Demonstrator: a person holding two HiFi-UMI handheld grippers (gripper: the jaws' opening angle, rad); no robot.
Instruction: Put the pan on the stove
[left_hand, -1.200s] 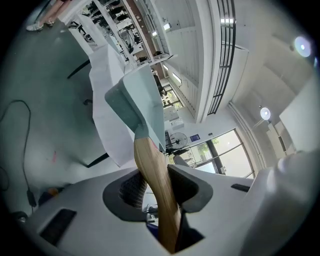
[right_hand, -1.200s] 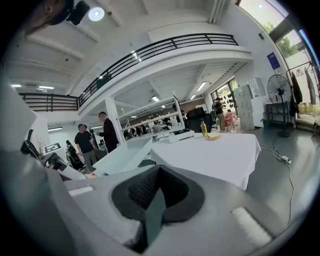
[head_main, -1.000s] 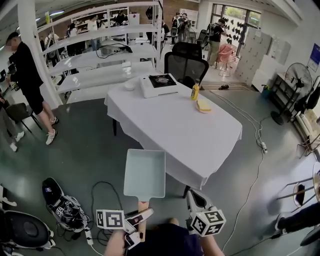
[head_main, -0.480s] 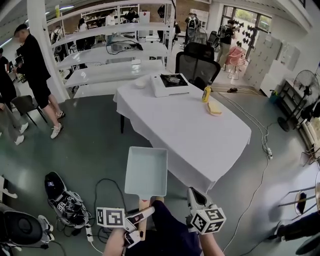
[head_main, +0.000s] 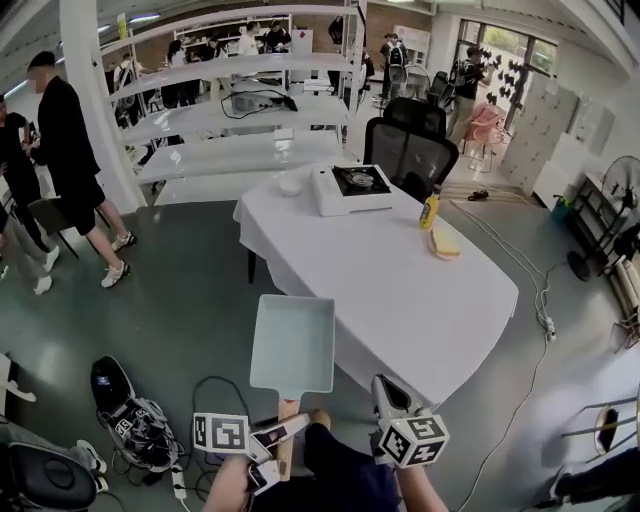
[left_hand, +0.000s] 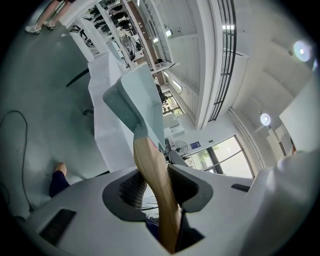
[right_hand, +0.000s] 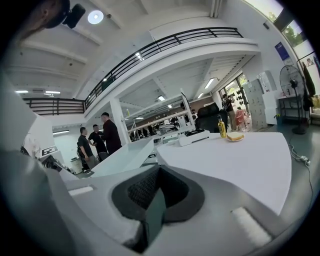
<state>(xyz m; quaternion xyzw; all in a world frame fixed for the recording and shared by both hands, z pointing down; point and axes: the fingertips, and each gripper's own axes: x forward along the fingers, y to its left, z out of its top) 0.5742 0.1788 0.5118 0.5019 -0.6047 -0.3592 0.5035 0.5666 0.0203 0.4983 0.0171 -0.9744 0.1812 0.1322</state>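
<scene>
A pale green rectangular pan (head_main: 292, 343) with a wooden handle (head_main: 285, 435) hangs level in the air off the near left corner of the white-clothed table (head_main: 400, 290). My left gripper (head_main: 277, 438) is shut on that handle; in the left gripper view both pads clamp the handle (left_hand: 152, 175) and the pan (left_hand: 134, 97) rises beyond them. A white portable stove (head_main: 351, 188) with a black burner sits at the table's far end, also visible as the stove (right_hand: 195, 136) in the right gripper view. My right gripper (head_main: 386, 392) hovers low beside the pan handle, its jaws together and holding nothing.
A yellow bottle (head_main: 429, 210), a yellow sponge-like item (head_main: 444, 246) and a small white bowl (head_main: 290, 183) share the table's far half. A black office chair (head_main: 410, 150) stands behind it. Bags and cables (head_main: 130, 420) lie on the floor at left; people (head_main: 70, 150) stand by the shelving.
The table and stove have shifted rightward and nearer in the head view as the person moves toward them. Pan and both grippers keep the same places relative to the body.
</scene>
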